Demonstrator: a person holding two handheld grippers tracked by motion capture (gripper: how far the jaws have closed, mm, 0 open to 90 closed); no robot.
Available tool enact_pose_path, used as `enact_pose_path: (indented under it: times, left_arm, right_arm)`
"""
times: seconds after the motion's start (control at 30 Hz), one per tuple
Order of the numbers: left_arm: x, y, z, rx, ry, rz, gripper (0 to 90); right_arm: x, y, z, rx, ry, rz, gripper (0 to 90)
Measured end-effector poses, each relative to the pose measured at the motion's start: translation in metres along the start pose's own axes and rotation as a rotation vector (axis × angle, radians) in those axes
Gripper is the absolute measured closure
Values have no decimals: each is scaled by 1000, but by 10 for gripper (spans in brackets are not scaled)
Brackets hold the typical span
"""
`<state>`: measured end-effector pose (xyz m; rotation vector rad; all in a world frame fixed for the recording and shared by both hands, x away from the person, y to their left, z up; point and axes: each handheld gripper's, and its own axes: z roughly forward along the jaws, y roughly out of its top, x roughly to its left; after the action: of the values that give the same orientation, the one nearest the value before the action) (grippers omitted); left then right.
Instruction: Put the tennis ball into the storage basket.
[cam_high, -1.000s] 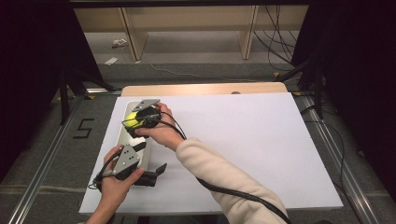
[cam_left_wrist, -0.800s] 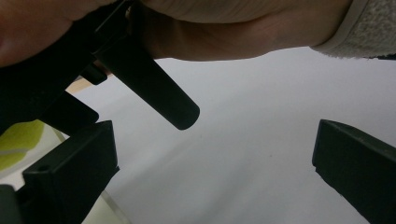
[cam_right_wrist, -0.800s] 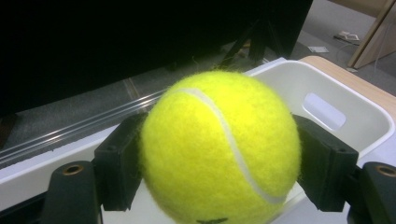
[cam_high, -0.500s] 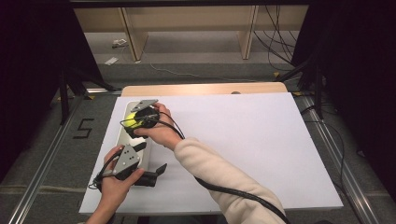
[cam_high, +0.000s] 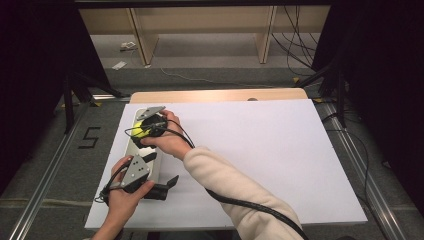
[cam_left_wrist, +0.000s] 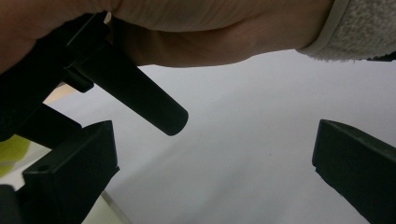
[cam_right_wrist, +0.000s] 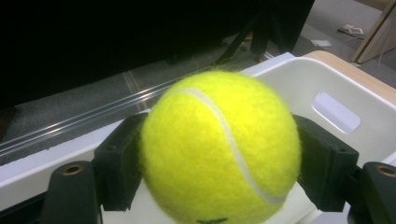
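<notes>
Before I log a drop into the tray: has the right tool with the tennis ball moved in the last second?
No. The right tool holds the tennis ball at the same spot over the white tray's far end.

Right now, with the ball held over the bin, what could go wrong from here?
The right claw pinches the fuzzy yellow tennis ball only at its two sides, so it might slip or roll out. Released from above the long white plastic bin, the ball could bounce back out. The left claw lies open right beside the bin, under the crossing right forearm, so the arms or the black cable might snag.
</notes>
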<state>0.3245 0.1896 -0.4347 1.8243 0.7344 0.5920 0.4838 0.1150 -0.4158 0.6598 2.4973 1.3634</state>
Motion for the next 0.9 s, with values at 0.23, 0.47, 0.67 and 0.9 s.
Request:
enact_pose_path:
  times: [0.23,0.47,0.67,0.9]
  left_arm:
    - [0,0,0,0,0,0,0]
    - [0,0,0,1,-1,1,0]
    - [0,0,0,1,-2,1,0]
    - [0,0,0,2,-4,1,0]
  right_arm:
    - [-1,0,2,7,-3,-1,266]
    - [-2,-2,4,12,-6,-1,265]
    - [-2,-2,6,18,-6,-1,265]
    - [-3,-1,8,26,-7,-4,265]
